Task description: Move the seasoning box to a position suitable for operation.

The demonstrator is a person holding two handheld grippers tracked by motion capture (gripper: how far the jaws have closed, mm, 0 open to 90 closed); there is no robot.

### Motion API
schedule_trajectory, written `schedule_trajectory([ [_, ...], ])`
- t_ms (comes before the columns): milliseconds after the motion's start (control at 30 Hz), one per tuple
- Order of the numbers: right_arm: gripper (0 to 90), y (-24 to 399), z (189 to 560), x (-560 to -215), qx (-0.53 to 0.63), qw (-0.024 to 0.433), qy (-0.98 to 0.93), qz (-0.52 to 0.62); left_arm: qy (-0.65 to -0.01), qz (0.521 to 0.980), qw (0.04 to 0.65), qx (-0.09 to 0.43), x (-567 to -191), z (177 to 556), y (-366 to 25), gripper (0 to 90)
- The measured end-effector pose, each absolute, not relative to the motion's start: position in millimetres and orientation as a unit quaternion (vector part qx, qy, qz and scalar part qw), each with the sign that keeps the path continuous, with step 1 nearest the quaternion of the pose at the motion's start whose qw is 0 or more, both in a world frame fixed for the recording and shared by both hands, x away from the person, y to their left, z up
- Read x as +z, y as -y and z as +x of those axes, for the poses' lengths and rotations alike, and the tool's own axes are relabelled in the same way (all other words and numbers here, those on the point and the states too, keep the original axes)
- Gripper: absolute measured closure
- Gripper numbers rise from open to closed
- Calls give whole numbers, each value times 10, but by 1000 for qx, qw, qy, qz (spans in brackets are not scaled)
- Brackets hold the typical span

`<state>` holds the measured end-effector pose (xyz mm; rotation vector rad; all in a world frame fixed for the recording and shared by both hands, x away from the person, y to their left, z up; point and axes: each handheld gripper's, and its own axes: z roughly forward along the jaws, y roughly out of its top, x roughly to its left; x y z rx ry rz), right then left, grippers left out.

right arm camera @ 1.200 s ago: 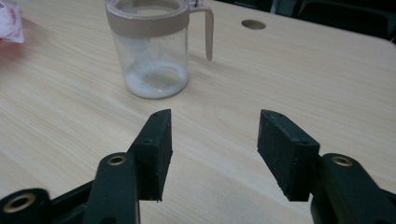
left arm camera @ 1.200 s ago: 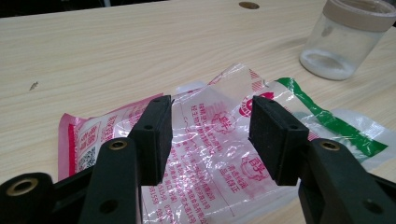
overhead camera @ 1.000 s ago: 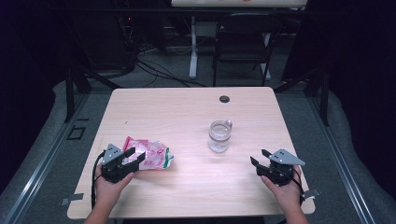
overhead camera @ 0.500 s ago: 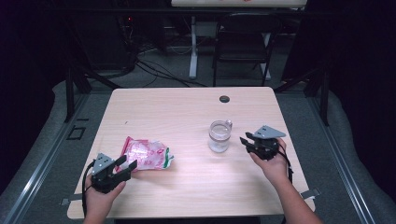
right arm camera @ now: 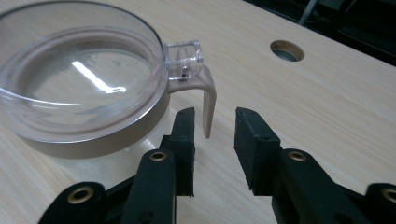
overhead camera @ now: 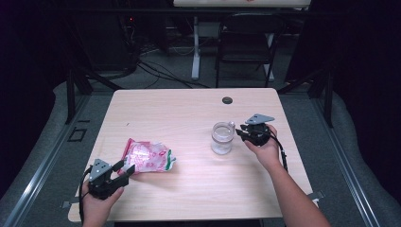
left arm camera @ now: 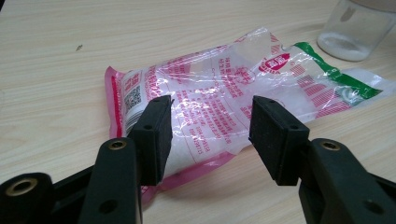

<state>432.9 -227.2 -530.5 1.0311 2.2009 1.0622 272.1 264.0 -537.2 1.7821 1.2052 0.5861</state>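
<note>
both tongs [overhead camera: 124,169] [overhead camera: 240,134] agape, apart

A pale wood-grain counter [overhead camera: 189,113] is seen from above, with a round dark cable hole [overhead camera: 227,100] set near its far edge, right of the middle. Behind the counter a dark folding chair [overhead camera: 246,45] is placed on the grey floor [overhead camera: 156,78], beside a white post [overhead camera: 195,47]. Black cables [overhead camera: 156,71] are strewn over the floor to the left of that post. The surroundings are left in deep shadow.
</note>
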Motion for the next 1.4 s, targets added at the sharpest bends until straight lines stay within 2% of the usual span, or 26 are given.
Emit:
schedule_trajectory([
  [200, 711, 2256, 4449, -5444, 403, 205, -800, 393, -478, 723, 441, 234, -5367, 2717, -2623, 491],
  [500, 747, 2201, 4538, -5561, 400, 192, -802, 400, -481, 716, 446, 239, -5365, 2717, -2634, 491],
  [767, 707, 2213, 4631, -5677, 418, 174, -794, 406, -483, 716, 444, 237, -5374, 2725, -2651, 491],
  [1033, 722, 2232, 4669, -5731, 426, 166, -787, 414, -484, 716, 446, 233, -5376, 2727, -2657, 493],
  [1167, 751, 2219, 4670, -5735, 423, 167, -790, 410, -487, 716, 445, 230, -5376, 2732, -2669, 493],
  [1200, 793, 2217, 4672, -5743, 420, 166, -792, 410, -487, 714, 448, 229, -5379, 2735, -2674, 493],
  [1400, 832, 2220, 4667, -5739, 417, 167, -790, 417, -488, 712, 448, 231, -5381, 2735, -2678, 493],
])
